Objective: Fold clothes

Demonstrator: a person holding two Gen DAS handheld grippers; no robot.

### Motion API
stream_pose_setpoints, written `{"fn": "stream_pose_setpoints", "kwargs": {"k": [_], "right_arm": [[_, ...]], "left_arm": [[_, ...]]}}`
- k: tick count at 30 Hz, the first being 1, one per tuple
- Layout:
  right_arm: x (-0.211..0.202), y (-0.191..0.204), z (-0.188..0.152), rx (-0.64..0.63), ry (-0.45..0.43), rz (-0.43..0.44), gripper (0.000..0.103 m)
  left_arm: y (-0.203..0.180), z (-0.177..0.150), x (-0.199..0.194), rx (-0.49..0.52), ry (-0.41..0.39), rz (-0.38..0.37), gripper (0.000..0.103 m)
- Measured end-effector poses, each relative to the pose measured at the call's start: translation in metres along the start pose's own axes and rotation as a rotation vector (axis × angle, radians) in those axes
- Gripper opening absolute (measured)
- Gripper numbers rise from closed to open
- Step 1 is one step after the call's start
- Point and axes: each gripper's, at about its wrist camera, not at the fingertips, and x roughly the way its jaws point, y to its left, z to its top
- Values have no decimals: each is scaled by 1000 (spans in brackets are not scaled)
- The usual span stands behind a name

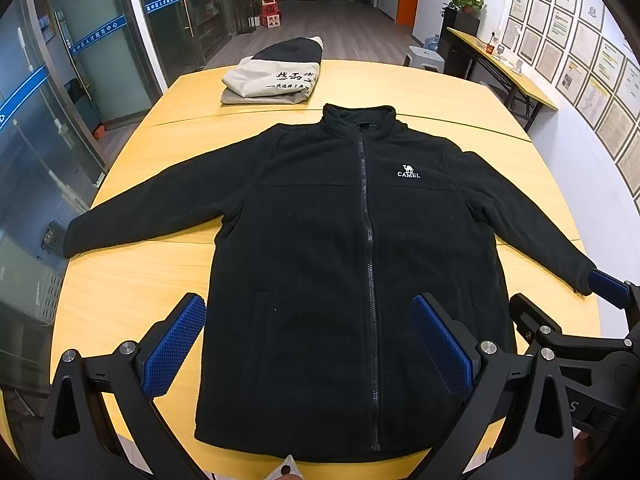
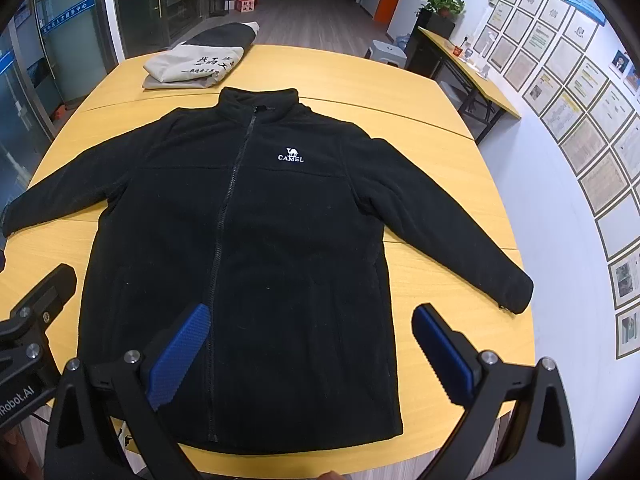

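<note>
Our left gripper (image 1: 310, 344) hangs above the lower half of the black fleece jacket (image 1: 352, 264), its 2 blue pads spread wide with nothing between them. Our right gripper (image 2: 310, 354) hovers the same way, fingers apart and empty, over the jacket's hem. We see the jacket lying flat, zipped, front up on the yellow table (image 2: 440, 92), both sleeves spread outward. Beyond its collar sits a pile of folded clothes (image 1: 274, 80).
</note>
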Motion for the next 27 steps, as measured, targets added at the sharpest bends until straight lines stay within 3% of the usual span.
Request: {"fn": "stream_pose_setpoints", "kwargs": {"k": [27], "right_arm": [[8,2,5,2,11,-19,103]], "left_arm": [[1,10,11,18,5,-12,103]]}}
